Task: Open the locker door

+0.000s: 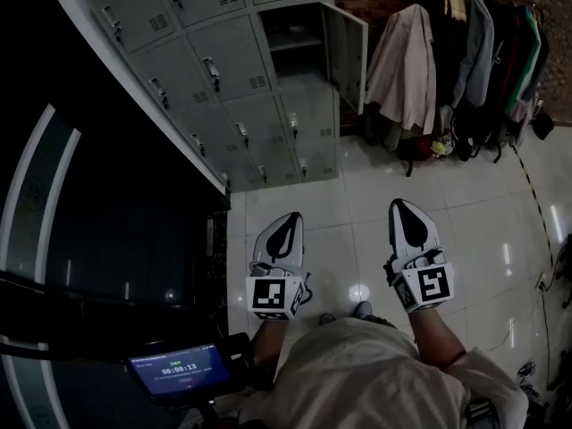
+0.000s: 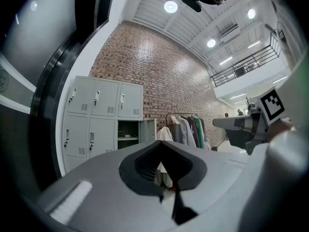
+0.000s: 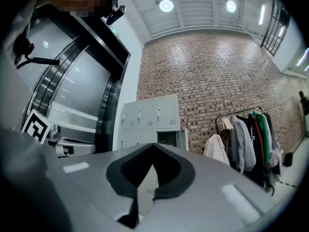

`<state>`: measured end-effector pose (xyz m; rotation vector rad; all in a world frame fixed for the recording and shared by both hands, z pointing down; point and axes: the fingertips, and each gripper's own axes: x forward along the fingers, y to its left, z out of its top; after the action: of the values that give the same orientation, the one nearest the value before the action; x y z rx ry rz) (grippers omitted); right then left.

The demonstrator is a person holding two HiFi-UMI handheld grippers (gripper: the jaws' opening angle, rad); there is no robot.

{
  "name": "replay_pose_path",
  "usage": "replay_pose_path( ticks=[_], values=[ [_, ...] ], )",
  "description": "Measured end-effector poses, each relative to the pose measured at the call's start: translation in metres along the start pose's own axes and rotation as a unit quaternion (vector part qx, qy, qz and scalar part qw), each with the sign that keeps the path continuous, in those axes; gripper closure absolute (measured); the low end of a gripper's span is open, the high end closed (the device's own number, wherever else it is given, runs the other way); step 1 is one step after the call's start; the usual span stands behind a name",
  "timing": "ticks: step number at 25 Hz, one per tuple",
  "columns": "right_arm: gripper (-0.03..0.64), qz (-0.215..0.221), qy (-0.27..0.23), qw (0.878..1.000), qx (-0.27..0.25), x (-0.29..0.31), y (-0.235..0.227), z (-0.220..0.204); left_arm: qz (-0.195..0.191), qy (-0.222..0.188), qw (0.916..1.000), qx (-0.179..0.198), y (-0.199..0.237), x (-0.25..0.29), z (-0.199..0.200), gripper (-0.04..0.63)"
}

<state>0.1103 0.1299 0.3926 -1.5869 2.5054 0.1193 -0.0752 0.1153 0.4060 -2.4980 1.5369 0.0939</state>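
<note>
A bank of grey lockers (image 1: 223, 79) stands against the brick wall, well ahead of me. One locker in its right column has its door (image 1: 347, 50) swung open, showing a dark compartment with a shelf (image 1: 295, 38). The other doors are closed. My left gripper (image 1: 290, 215) and right gripper (image 1: 399, 202) are held side by side above the floor, far from the lockers. Both are shut with nothing between their jaws. In the left gripper view, the left gripper (image 2: 161, 141) points toward the open locker (image 2: 126, 134). The right gripper (image 3: 153, 144) also faces the lockers (image 3: 147, 115).
A clothes rack full of jackets (image 1: 465, 52) stands to the right of the lockers, with bags on the floor below it. A dark glass-sided structure (image 1: 107, 239) runs along my left. A small timer screen (image 1: 174, 369) sits at the lower left. Glossy white tiles (image 1: 357, 195) lie ahead.
</note>
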Motion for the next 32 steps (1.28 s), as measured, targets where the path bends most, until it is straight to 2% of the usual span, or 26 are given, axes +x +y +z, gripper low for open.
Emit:
replay_pose_path(
  ticks=[5,8,10,13,16,19,24,28,32],
  values=[
    [0.617,0.014,-0.032,0.999,0.012,-0.004,0.001,0.008,0.003,0.013,0.9999,0.0,-0.005,-0.005,-0.006,0.538],
    [0.617,0.014,0.012,1.0,0.017,-0.005,0.0,-0.007,0.007,0.014,0.9999,-0.001,-0.006,-0.005,-0.008,0.538],
    [0.617,0.008,0.018,1.0,0.018,-0.005,-0.004,-0.013,0.01,0.016,0.9998,-0.003,-0.007,-0.004,-0.012,0.538],
    [0.617,0.003,-0.025,0.999,0.029,-0.004,-0.008,-0.006,0.009,0.02,0.9998,-0.004,-0.01,-0.004,-0.019,0.538],
    [0.617,0.002,-0.017,1.0,0.021,-0.007,-0.013,-0.01,0.011,0.023,0.9996,-0.008,-0.012,-0.004,-0.022,0.538],
    [0.617,-0.002,-0.039,0.999,0.02,-0.007,-0.016,-0.005,0.007,0.022,0.9997,-0.006,-0.014,-0.003,-0.022,0.538],
    [0.617,-0.004,-0.019,1.0,0.021,-0.006,-0.02,-0.017,0.005,0.021,0.9997,-0.008,-0.017,0.004,-0.024,0.538],
    [0.617,-0.003,-0.022,1.0,0.023,-0.007,-0.027,-0.017,0.0,0.022,0.9997,-0.013,-0.023,0.008,-0.026,0.538],
    [0.617,-0.004,0.046,0.999,0.017,-0.013,-0.032,-0.037,-0.006,0.024,0.9995,-0.022,-0.028,0.014,-0.029,0.538]
  ],
)
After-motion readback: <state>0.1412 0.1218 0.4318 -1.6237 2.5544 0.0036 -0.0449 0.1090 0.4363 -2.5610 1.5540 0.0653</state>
